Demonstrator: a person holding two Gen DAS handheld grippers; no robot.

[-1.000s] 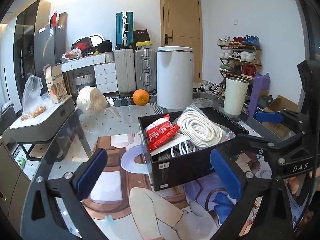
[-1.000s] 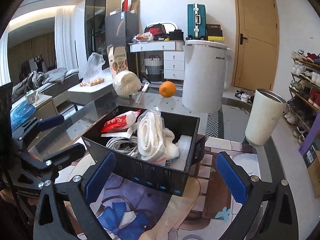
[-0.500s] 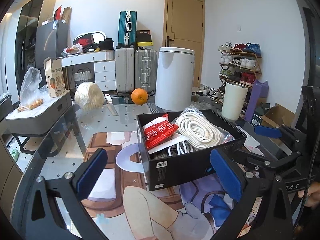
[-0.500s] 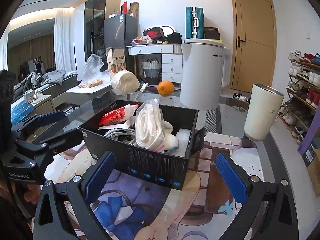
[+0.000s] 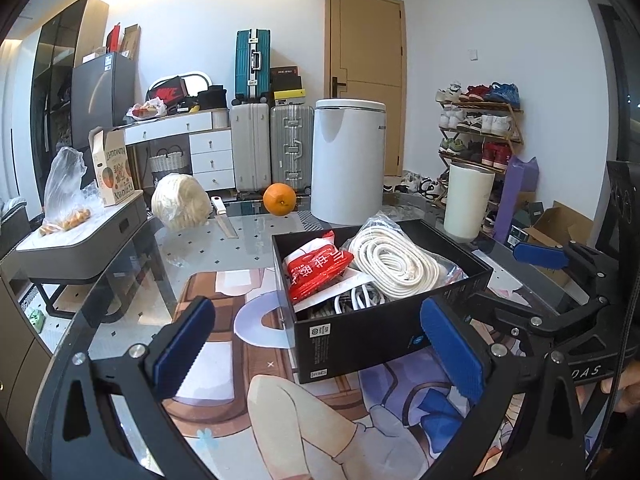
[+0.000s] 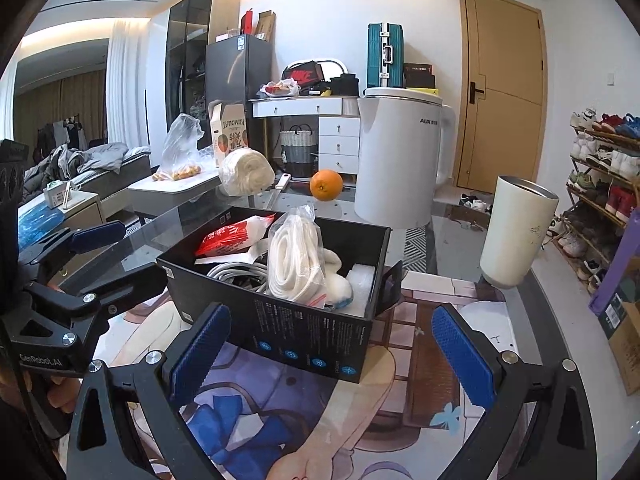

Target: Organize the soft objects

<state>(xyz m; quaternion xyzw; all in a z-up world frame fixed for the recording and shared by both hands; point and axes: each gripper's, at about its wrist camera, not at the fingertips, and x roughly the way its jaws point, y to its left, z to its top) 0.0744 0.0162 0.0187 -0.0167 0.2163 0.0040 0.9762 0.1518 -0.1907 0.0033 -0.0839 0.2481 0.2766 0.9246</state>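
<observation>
A black box [image 5: 384,332] [image 6: 304,344] sits on a printed mat on the glass table. It holds a red packet [image 5: 316,268] [image 6: 232,234], a bagged coil of white rope [image 5: 394,262] [image 6: 294,258], grey cables [image 6: 236,272] and white foam [image 6: 360,280]. My left gripper [image 5: 320,348] is open and empty, just in front of the box's left near corner. My right gripper [image 6: 332,344] is open and empty, in front of the box's near side. Each gripper shows in the other's view, the right [image 5: 560,280] and the left [image 6: 80,264].
Behind the box stand a white kettle [image 5: 348,164] [image 6: 400,160], an orange [image 5: 279,199] [image 6: 326,185], a knife [image 5: 224,220], a wrapped white bundle [image 5: 182,200] [image 6: 246,172] and a cream tumbler [image 5: 468,200] [image 6: 516,232]. A grey side table [image 5: 80,248] stands left, a shoe rack [image 5: 480,128] right.
Both grippers have drawn back slightly and tilted up, so the box sits lower and a bit farther in both views. Both stay open and empty.
</observation>
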